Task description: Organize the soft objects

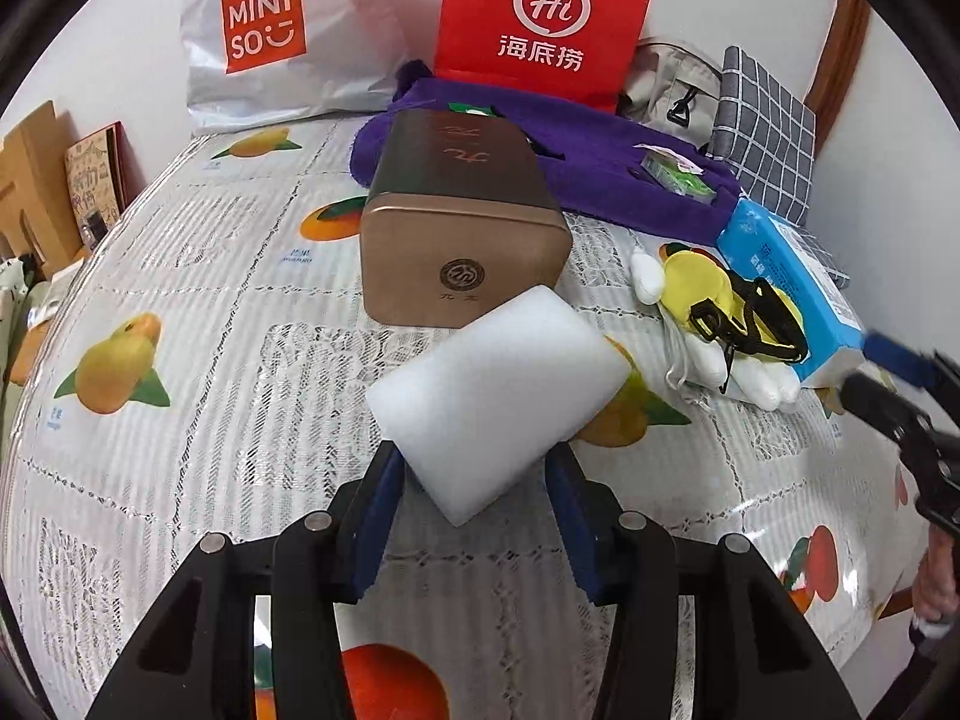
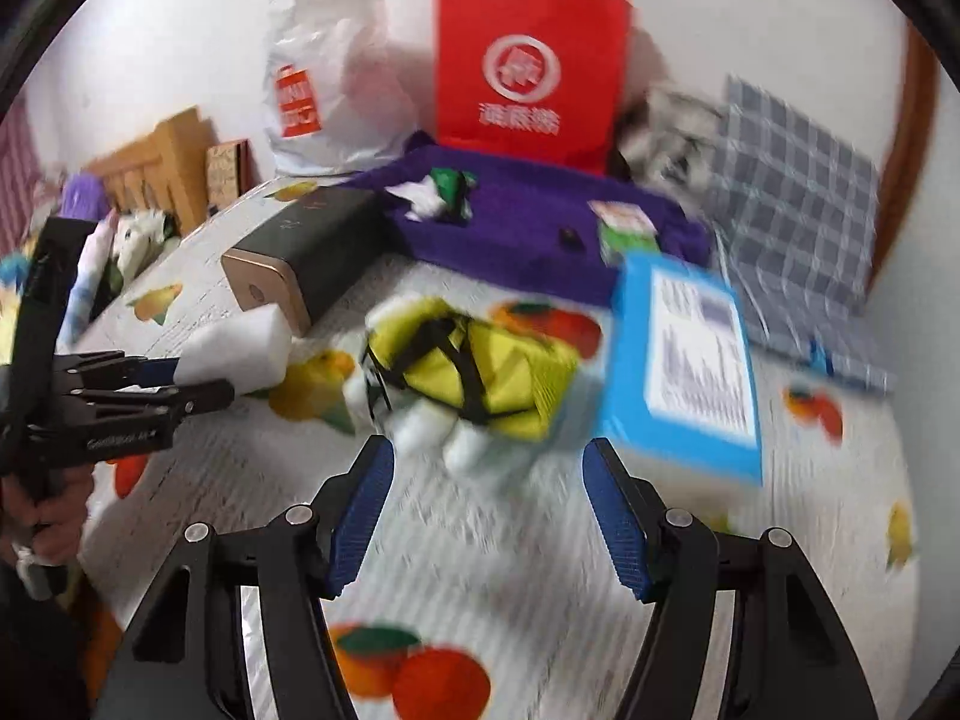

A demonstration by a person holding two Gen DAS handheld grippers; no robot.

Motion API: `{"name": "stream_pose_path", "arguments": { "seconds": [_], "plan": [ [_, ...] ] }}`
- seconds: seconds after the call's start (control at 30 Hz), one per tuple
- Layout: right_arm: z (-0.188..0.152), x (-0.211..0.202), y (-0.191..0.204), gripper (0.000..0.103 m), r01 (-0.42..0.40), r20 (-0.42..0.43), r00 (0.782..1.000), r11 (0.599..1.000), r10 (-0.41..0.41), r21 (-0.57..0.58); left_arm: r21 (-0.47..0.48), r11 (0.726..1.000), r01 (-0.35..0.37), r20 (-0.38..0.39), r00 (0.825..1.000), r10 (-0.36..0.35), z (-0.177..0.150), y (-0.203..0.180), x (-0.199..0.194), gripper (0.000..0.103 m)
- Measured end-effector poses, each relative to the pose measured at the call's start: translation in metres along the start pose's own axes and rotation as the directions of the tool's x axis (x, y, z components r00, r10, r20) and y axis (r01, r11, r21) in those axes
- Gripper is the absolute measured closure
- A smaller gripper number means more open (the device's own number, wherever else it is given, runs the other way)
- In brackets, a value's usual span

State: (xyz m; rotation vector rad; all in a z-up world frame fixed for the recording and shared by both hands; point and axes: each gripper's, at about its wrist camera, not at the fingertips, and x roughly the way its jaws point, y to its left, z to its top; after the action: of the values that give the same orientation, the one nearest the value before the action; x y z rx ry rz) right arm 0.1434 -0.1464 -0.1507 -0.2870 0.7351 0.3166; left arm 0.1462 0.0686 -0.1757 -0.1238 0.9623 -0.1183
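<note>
Left gripper (image 1: 474, 474) had its blue pads pressed against the two sides of a white foam block (image 1: 501, 384), jaws partway closed on it. The block sat skewed between the fingers, one corner pointing back toward the camera, and looked lifted clear of the fruit-print cloth (image 1: 180, 276), though the far end may have been resting near the bronze tin (image 1: 462, 228); could not tell. A grip across the narrow sides made sense for something this squashy: little give, no slipping.

Right gripper (image 2: 489, 510) stood wide open with nothing between the pads. It pointed down at a yellow plush toy (image 2: 474, 372) with white limbs and black straps, which lay on the cloth just beside a blue tissue pack (image 2: 684, 360). Judged this to be a line-up for the next soft item, not yet a grasp.

Behind these, a purple towel (image 1: 606, 162) lay spread at the back of the table, with a red bag (image 1: 540, 18) and a white shopping bag (image 1: 282, 30) propped against the wall.

Hard to read:
- The right wrist view was smeared by motion; print on the tissue pack and the small items on the towel were unreadable.
- The toy's shape was tangled by its straps; the head end was unclear.
- Only a hand (image 2: 42, 516) of the person showed, at the frame edge.
- Where the soft things were meant to go was not evident.
</note>
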Motion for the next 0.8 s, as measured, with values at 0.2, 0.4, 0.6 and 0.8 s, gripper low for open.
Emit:
{"name": "stream_pose_path", "arguments": {
  "seconds": [0.2, 0.4, 0.6, 0.8],
  "plan": [
    [0.015, 0.029, 0.012, 0.037, 0.039, -0.061, 0.997, 0.993, -0.046, -0.111, -0.022, 0.999, 0.024, 0.007, 1.0, -0.023, -0.002, 0.01, -0.001, 0.055],
    [0.021, 0.056, 0.019, 0.037, 0.09, -0.11, 0.987, 0.976, -0.113, -0.196, -0.005, 1.0, 0.024, 0.015, 1.0, -0.024, -0.001, 0.007, 0.002, 0.055],
    [0.021, 0.073, 0.023, 0.047, 0.119, -0.132, 0.979, 0.965, -0.153, -0.234, 0.002, 1.0, 0.027, 0.017, 1.0, -0.027, -0.001, 0.007, 0.003, 0.055],
    [0.029, 0.057, 0.007, 0.07, 0.064, -0.099, 0.992, 0.99, -0.077, -0.129, -0.017, 0.999, 0.032, 0.007, 0.999, -0.031, -0.001, 0.007, 0.001, 0.055]
  ]
}}
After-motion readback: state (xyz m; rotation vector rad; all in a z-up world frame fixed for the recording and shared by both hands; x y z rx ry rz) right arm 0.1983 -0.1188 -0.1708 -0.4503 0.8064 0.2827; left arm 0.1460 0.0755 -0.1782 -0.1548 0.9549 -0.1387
